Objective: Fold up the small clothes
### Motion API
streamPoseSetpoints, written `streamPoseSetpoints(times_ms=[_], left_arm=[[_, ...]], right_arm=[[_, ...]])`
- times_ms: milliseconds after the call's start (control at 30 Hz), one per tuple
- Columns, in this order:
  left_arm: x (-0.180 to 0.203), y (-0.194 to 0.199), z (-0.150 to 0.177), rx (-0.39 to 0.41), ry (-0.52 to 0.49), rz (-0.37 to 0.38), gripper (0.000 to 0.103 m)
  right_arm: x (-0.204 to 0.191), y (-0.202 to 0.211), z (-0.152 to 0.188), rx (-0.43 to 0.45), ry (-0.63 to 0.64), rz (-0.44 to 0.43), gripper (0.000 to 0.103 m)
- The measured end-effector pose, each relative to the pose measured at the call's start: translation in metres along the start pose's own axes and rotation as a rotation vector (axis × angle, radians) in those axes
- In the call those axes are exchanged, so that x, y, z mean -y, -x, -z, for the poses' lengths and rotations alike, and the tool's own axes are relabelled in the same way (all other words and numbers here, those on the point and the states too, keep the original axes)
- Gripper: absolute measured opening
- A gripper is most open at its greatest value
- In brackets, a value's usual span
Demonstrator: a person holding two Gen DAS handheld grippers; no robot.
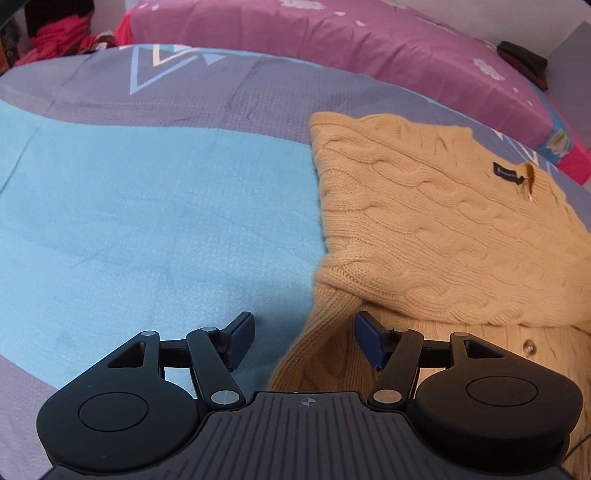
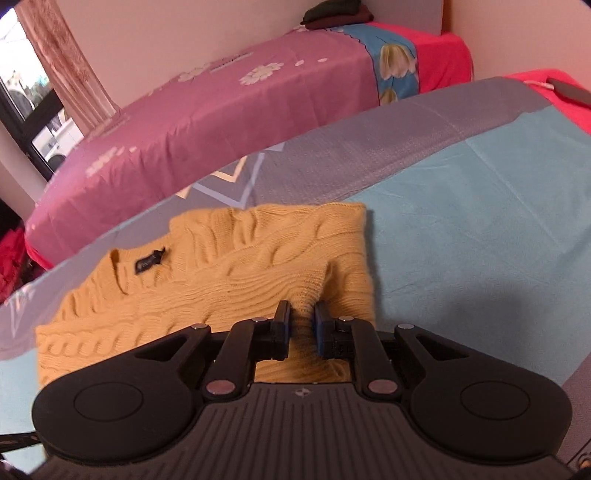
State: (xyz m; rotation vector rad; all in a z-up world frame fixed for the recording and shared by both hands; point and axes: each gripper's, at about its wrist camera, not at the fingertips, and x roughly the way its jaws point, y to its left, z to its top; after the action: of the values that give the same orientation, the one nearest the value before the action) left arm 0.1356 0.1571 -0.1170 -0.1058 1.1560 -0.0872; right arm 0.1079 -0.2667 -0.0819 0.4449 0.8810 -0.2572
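A tan cable-knit sweater [image 1: 424, 206] lies partly folded on the blue and grey bedsheet [image 1: 147, 221], its dark neck label [image 1: 508, 171] facing up. My left gripper [image 1: 303, 321] is open and straddles the sweater's near left edge: one finger hangs over the sheet, the other over the knit, and nothing is pinched. In the right wrist view the sweater [image 2: 221, 280] lies with a folded layer on top. My right gripper [image 2: 302, 308] stands narrow, with a raised ridge of that knit filling the gap between its blue pads [image 2: 286, 325].
A second bed with a pink flowered cover [image 2: 221, 110] runs along the far side, with dark folded clothes [image 2: 336, 11] at its end. Red clothes [image 1: 59, 37] are piled at the far left. A window [image 2: 29, 92] is on the left. Bare blue sheet [image 2: 461, 221] stretches beside the sweater.
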Motion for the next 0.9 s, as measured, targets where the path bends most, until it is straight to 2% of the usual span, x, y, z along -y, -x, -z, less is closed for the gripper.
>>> streamPoseSetpoints(times_ms=[33,100,200,400,533,600,700,833,900], left_arm=[[-0.002,0.005,0.001,0.008,-0.003,0.003,0.103],[-0.005,0.014,0.002,0.024,-0.004,0.0,0.103],[-0.004,0.022,-0.003,0.059,-0.017,-0.017,0.103],[0.02,0.005,-0.032,0.109,-0.044,-0.044,0.103],[0.031,-0.036,-0.048,0.024,-0.027,-0.076,0.103],[0.03,-0.049,-0.05,-0.005,-0.025,-0.1,0.103],[0.025,-0.049,-0.051,0.001,-0.007,-0.122,0.103],[0.027,-0.047,-0.05,0.004,-0.023,-0.136,0.103],[0.03,-0.051,-0.049,-0.004,-0.033,-0.16,0.103]], right_arm=[[0.0,0.004,0.001,0.016,0.011,0.017,0.025],[-0.002,0.008,0.0,0.046,0.041,0.033,0.043],[-0.008,0.009,0.001,0.059,0.091,0.036,0.056],[-0.018,-0.015,0.008,-0.008,0.173,0.079,0.058],[-0.011,-0.03,0.008,-0.082,0.186,0.141,0.068],[-0.002,-0.024,0.003,-0.067,0.145,0.14,0.07],[0.005,-0.013,-0.002,-0.037,0.137,0.173,0.071],[0.006,-0.01,-0.001,-0.036,0.142,0.116,0.079],[0.006,-0.021,0.003,-0.089,0.151,0.096,0.08]])
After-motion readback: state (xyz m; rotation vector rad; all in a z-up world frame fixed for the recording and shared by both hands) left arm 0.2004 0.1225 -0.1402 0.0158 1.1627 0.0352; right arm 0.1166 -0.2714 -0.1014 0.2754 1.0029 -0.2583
